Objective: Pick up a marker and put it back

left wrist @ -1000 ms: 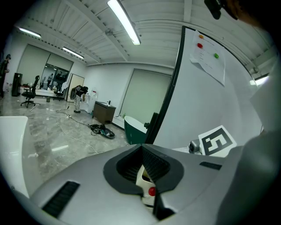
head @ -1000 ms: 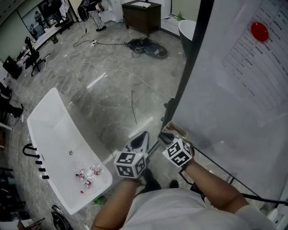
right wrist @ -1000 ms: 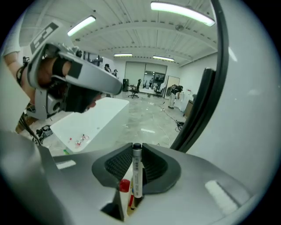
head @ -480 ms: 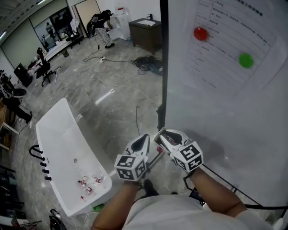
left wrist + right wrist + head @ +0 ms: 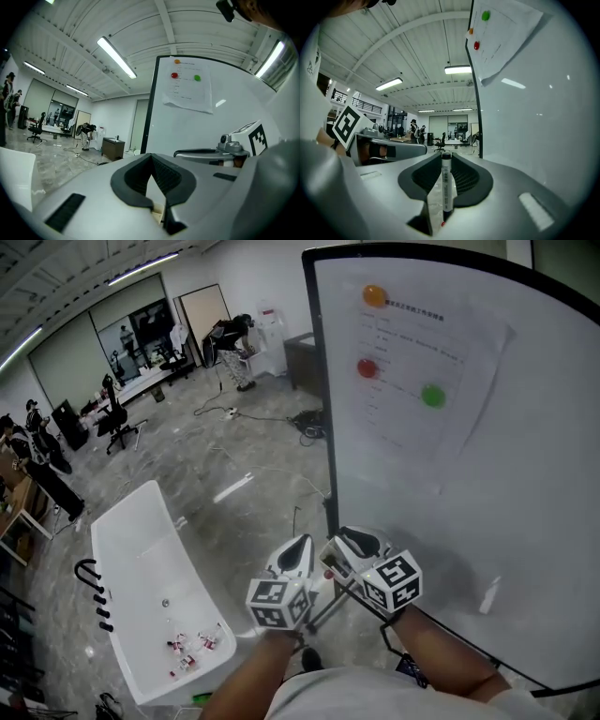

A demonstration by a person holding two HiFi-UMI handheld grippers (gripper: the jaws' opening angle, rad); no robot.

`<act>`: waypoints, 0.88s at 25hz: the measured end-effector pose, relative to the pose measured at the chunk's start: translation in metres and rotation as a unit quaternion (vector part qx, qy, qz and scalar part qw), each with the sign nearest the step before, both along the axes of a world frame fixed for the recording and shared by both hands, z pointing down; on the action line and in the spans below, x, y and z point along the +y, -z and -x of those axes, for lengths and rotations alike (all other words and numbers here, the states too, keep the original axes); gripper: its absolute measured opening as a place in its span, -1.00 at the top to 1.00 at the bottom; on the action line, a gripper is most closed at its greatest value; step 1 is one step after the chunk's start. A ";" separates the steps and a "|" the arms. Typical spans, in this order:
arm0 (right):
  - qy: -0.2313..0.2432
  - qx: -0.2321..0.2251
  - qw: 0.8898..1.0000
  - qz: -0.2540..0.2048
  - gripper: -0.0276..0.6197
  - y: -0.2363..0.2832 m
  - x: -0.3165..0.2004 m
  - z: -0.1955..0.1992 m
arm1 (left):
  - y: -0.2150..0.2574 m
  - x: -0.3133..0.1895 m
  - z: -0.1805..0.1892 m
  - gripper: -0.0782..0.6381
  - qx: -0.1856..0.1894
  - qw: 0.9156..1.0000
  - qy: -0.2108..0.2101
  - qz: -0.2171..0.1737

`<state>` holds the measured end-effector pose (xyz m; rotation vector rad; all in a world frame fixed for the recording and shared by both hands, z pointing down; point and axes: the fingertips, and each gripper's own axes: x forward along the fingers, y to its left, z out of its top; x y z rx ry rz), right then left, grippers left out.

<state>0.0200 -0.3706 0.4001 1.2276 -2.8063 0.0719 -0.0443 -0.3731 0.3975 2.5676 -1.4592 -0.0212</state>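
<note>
- The right gripper [image 5: 445, 160] is clamped on the marker [image 5: 446, 187]. The marker lies lengthwise between the pads, dark cap pointing away and a red end nearest the camera.
- The left gripper [image 5: 151, 161] holds nothing, and its jaws meet at the tips.
- In the head view both grippers are raised side by side, close together. The right one is just in front of the lower left part of the whiteboard [image 5: 506, 484].
- The board stands upright with a black frame along its left edge and top.
- A sheet [image 5: 412, 371] hangs at the board's upper left. An orange magnet [image 5: 375, 296] sits at its top, a red magnet [image 5: 367, 368] lower on it, and a green magnet [image 5: 432, 396] to the right of the red one.
- A white tub [image 5: 122, 540] stands on the grey floor [image 5: 253, 456], left of the grippers. Small red-and-white items [image 5: 192, 648] lie in its near end.
- Far back, a person [image 5: 230, 334] bends over by the wall, and an office chair [image 5: 117, 418] stands to the left.
</note>
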 end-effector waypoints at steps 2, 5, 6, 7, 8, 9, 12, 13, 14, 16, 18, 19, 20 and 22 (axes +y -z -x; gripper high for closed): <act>0.001 -0.002 1.000 -0.002 0.71 0.003 0.005 -0.001 | 0.006 0.005 -0.001 0.78 0.014 1.000 0.001 -0.007; 0.004 0.001 1.000 -0.005 0.71 0.005 0.011 0.000 | 0.010 0.010 -0.001 0.78 0.023 1.000 0.002 -0.012; 0.005 0.002 1.000 -0.008 0.71 0.005 0.013 0.000 | 0.010 0.011 -0.001 0.78 0.024 1.000 0.001 -0.012; 0.006 0.003 1.000 -0.011 0.71 0.007 0.015 0.000 | 0.010 0.013 -0.001 0.78 0.024 1.000 0.001 -0.012; 0.007 0.003 1.000 -0.014 0.71 0.008 0.017 0.001 | 0.011 0.013 -0.001 0.78 0.026 1.000 0.000 -0.012; 0.007 0.003 1.000 -0.015 0.71 0.009 0.017 0.001 | 0.011 0.013 0.000 0.78 0.028 1.000 0.001 -0.012; 0.008 0.003 1.000 -0.010 0.71 0.006 0.016 0.002 | 0.010 0.013 0.003 0.78 0.030 1.000 0.005 -0.010; 0.007 0.003 1.000 -0.008 0.71 0.005 0.015 0.001 | 0.009 0.012 0.005 0.78 0.029 1.000 0.006 -0.009; 0.006 0.003 1.000 -0.006 0.71 0.003 0.013 0.001 | 0.009 0.011 0.006 0.78 0.029 1.000 0.006 -0.008; 0.006 0.003 1.000 -0.003 0.71 0.000 0.009 0.002 | 0.006 0.008 0.008 0.78 0.029 1.000 0.007 -0.006; 0.009 0.005 1.000 0.003 0.71 -0.006 0.006 0.005 | 0.001 0.005 0.010 0.78 0.032 0.999 0.006 -0.002; 0.012 0.007 1.000 0.007 0.71 -0.010 0.005 0.007 | -0.002 0.004 0.011 0.78 0.033 0.999 0.006 0.001; 0.013 0.010 1.000 0.010 0.71 -0.015 0.003 0.009 | -0.005 0.003 0.013 0.78 0.033 0.999 0.006 0.003; 0.015 0.021 1.000 0.016 0.71 -0.025 -0.004 0.013 | -0.012 -0.003 0.016 0.78 0.030 1.000 0.007 0.008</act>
